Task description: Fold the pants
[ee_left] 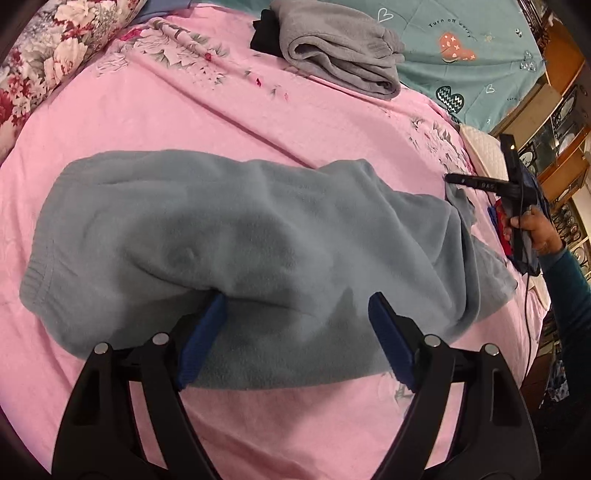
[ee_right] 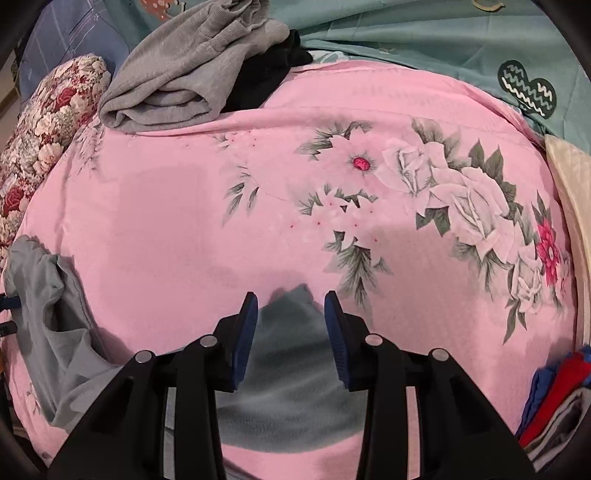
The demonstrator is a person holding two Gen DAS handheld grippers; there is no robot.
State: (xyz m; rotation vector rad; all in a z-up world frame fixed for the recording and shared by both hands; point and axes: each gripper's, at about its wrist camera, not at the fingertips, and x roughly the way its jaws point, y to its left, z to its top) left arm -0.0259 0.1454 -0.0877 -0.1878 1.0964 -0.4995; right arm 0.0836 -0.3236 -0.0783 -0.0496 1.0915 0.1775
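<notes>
Grey-blue fleece pants (ee_left: 236, 240) lie folded across the pink floral bedspread (ee_left: 184, 110). My left gripper (ee_left: 297, 306) is open over the pants' near edge, its left pad tucked under a fold and its right pad resting on the fabric. In the left wrist view my right gripper (ee_left: 458, 180) shows at the pants' right end, held by a hand. In the right wrist view my right gripper (ee_right: 290, 301) is open, with a corner of the pants (ee_right: 291, 365) lying between and below its fingers. More of the pants (ee_right: 51, 317) bunches at the left.
A folded grey garment (ee_left: 343, 48) on a black one (ee_left: 264, 33) lies at the far side of the bed. A teal quilt (ee_left: 461, 55) lies behind. A floral pillow (ee_left: 44, 62) is far left. Red and blue folded cloth (ee_right: 554, 398) lies at the right edge. Shelves (ee_left: 561, 122) stand at the right.
</notes>
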